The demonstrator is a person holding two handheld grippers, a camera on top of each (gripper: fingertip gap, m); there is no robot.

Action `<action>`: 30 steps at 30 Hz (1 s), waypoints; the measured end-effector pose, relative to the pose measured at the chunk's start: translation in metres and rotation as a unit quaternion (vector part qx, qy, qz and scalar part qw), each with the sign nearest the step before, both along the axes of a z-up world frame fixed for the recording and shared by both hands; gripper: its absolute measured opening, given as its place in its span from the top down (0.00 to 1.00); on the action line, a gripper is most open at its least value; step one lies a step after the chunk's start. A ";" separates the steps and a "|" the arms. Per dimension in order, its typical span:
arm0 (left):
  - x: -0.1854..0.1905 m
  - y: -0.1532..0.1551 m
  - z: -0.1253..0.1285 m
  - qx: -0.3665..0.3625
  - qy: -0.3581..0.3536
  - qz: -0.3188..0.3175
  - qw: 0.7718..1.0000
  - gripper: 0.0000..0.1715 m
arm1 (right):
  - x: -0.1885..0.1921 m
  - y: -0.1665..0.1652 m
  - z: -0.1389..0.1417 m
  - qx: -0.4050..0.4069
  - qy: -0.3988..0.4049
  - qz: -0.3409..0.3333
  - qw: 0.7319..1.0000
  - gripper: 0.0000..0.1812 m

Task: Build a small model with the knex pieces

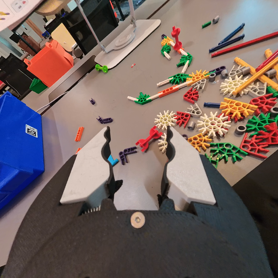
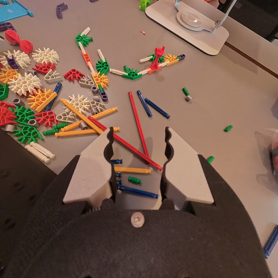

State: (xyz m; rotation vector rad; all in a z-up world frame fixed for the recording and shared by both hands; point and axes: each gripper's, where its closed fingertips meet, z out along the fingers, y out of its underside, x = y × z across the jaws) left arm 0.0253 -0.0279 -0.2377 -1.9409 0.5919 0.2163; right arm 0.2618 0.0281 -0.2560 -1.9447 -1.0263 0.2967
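My left gripper (image 1: 138, 130) is open and empty, held above the grey table (image 1: 120, 84). A red spool-shaped piece (image 1: 149, 138) and a purple connector (image 1: 127, 152) lie between and just ahead of its fingers. My right gripper (image 2: 139, 130) is open and empty above two crossed long red rods (image 2: 136, 120). A yellow rod (image 2: 132, 170), a short green rod (image 2: 134, 179) and a blue rod (image 2: 138, 192) lie under its jaws. A chain of green, orange, yellow and white pieces with an upright red spool (image 2: 156, 60) lies farther off; it also shows in the left wrist view (image 1: 176, 39).
A heap of snowflake connectors, grey rings and yellow rods (image 1: 234, 114) fills the right of the left wrist view and the left of the right wrist view (image 2: 30, 93). A blue bin (image 1: 18, 150) and an orange box (image 1: 49, 63) stand left. A flat lamp base (image 2: 191, 25) sits far back. The yellow rod (image 2: 132, 170) is about 6 centimeters from my right fingertips and 25 centimeters from my left. It is some 6 centimeters from my left tips to the purple connector (image 1: 127, 152). It is also in sight in the right wrist view (image 2: 8, 28).
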 end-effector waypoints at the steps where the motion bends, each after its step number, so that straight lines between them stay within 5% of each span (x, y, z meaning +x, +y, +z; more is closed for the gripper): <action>1: 0.000 -0.001 0.003 0.004 -0.008 -0.001 1.000 0.58 | 0.000 0.000 0.000 -0.001 0.000 0.000 1.000 0.63; 14: -0.083 -0.014 0.011 -0.041 -0.019 0.079 0.996 0.63 | 0.000 0.001 -0.002 -0.006 -0.003 0.000 1.000 0.63; 23: -0.052 -0.017 -0.015 -0.039 0.008 0.055 0.998 0.61 | 0.002 -0.001 0.013 -0.016 0.063 0.005 0.998 0.67; 30: -0.065 -0.016 -0.023 -0.021 0.020 0.084 0.996 0.60 | 0.007 -0.022 0.022 0.010 0.048 0.021 0.999 0.69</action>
